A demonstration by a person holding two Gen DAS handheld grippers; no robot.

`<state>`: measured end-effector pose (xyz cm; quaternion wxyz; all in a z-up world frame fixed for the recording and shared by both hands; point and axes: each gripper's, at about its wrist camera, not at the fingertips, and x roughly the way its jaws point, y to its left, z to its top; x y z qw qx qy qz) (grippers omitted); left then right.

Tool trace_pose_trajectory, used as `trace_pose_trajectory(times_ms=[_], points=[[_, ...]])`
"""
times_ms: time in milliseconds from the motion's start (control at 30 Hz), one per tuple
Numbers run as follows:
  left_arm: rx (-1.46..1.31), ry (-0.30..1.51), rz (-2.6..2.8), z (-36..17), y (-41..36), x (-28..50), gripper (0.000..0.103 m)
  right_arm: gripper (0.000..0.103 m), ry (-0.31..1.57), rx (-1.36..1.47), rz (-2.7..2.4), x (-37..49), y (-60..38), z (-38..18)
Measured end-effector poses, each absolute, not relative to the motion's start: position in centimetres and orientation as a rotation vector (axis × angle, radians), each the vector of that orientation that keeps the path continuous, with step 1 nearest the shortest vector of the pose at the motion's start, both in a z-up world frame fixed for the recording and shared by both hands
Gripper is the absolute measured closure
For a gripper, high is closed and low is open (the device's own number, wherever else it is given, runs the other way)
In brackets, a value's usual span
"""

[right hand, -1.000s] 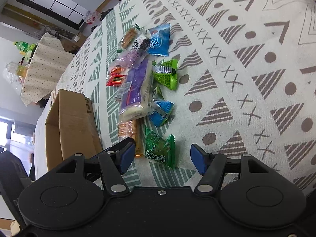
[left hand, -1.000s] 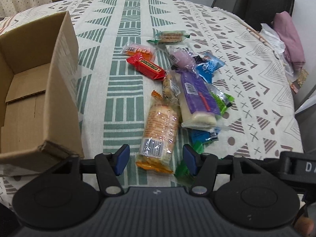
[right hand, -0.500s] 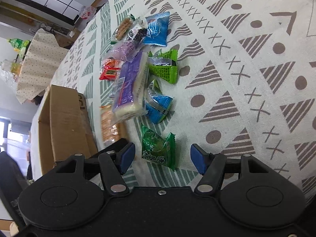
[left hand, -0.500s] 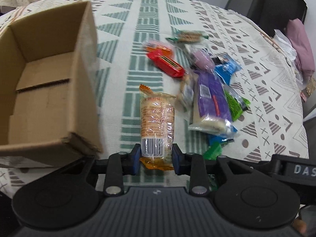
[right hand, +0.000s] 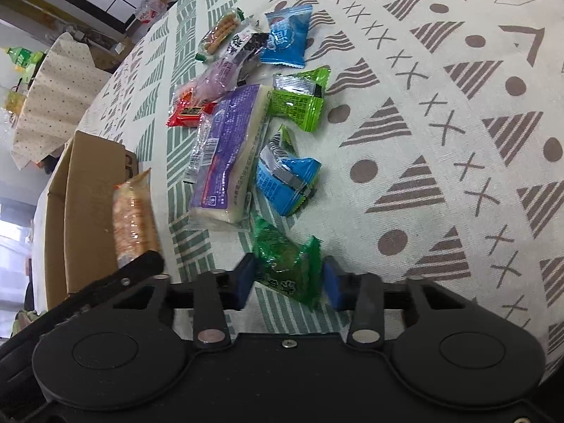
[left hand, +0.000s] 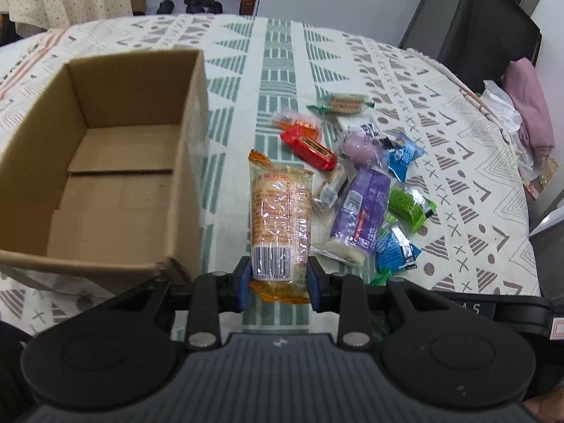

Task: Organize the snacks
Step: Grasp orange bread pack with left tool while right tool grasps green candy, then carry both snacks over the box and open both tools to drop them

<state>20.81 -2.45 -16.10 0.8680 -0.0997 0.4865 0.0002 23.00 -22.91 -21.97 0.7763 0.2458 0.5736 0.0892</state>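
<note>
We are holding our left gripper (left hand: 280,278) to the right of the cardboard box (left hand: 105,183), its blue jaws pressing on both sides of the barcode end of the orange cracker pack (left hand: 281,218), which is pointing straight ahead. Our right gripper (right hand: 288,283) is sitting low over the surface (right hand: 440,141), its jaws bracketing the dark green packet (right hand: 287,264), the left pad touching it, the right pad just beside it.

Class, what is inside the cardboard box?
Inside the cardboard box only its bare floor flaps show, no snacks. The near wall hides the front strip of its floor.
</note>
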Motion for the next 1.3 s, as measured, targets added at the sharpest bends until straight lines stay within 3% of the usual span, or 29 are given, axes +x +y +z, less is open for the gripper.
trace_pose_trajectory(times_ms=[200,1300], points=[[-0.213,0.974,-0.015,-14.1,-2.1,19.6,0.072,0.074,1.194,0.487,0.218,22.2,-22.6,-20.8],[-0.179,0.8,0.13,-3.9,3.9,16.6,0.072,0.074,0.843,0.478,0.561,22.4,-16.7,-13.6]])
